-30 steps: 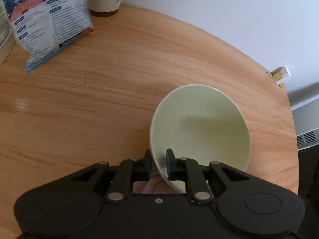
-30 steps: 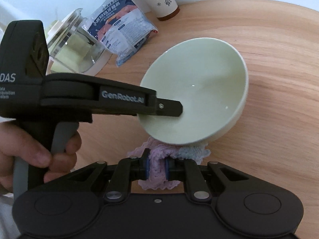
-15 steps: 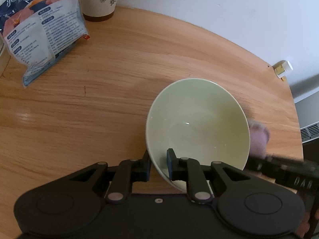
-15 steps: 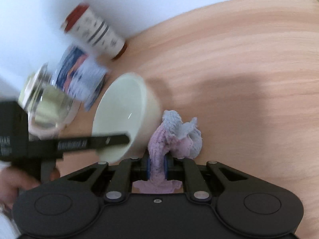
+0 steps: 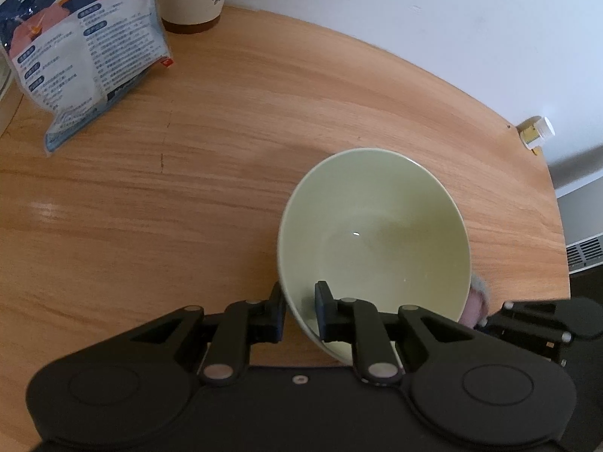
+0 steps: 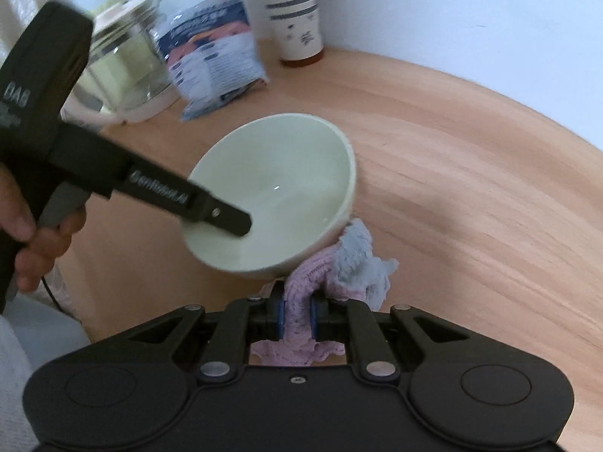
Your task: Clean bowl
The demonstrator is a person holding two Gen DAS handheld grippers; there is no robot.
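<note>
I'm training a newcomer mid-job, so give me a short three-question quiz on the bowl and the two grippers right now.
1. True or false: the left gripper clamps the bowl by its rim.
2. What does the right gripper hold?
A) a sponge
B) a pink-and-grey cloth
C) nothing
3. Fill in: the cloth sits against the bowl's ____ wall.

Key: 1 true; 2 B; 3 outer

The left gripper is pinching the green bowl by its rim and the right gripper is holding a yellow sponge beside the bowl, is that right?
Not quite: the right gripper holds a pink and grey cloth, not a yellow sponge, as the right wrist view shows. The left gripper does pinch the green bowl by its rim.
</note>
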